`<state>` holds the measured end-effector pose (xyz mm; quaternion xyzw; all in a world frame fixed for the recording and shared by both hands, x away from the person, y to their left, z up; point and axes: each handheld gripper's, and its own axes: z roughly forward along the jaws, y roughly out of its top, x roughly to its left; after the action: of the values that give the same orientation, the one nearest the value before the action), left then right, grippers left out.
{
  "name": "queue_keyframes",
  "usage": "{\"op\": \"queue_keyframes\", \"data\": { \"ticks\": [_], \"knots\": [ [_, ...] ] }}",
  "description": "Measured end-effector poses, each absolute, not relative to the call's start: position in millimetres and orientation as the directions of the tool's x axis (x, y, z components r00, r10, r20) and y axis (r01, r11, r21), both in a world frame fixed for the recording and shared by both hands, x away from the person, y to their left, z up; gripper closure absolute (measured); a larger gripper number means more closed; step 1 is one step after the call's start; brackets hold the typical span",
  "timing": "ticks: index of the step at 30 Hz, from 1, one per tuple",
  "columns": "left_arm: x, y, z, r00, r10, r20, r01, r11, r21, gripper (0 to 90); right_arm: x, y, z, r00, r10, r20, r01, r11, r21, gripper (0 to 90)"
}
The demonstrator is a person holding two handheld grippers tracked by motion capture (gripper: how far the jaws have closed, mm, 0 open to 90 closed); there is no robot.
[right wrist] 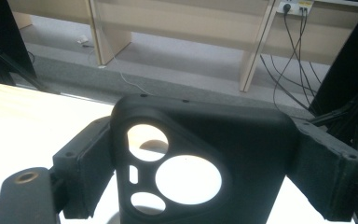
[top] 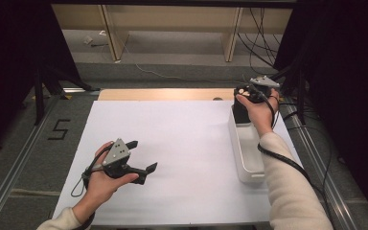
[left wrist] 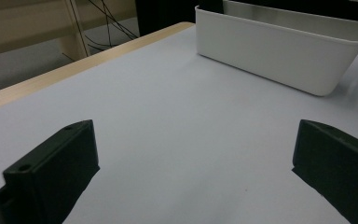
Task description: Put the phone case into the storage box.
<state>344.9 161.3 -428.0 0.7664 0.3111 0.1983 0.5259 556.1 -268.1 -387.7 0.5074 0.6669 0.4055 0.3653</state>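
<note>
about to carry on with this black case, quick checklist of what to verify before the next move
1. Right gripper closed on the black phone case: ok, a jaw sits against each side of it.
2. Case over the white bin: ok in the high view, at the bin's far end.
3. Case touching the bin or held above it: cannot tell.
4. Left gripper out of the way: ok, open over bare white table, apart from the bin.
5. Bin interior free: cannot tell, the right forearm covers part of it.
</note>
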Motion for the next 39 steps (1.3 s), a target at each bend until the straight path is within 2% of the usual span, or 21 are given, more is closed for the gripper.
{"op": "queue_keyframes", "data": {
  "ticks": [39],
  "knots": [
    [345, 161, -428, 0.73, 0.683, -0.028, 0.269, -0.249, 0.93, 0.0, 561, -266, -400, -0.255, 0.963, -0.091, 0.389, 0.188, 0.902, 15.7]
  ]
}}
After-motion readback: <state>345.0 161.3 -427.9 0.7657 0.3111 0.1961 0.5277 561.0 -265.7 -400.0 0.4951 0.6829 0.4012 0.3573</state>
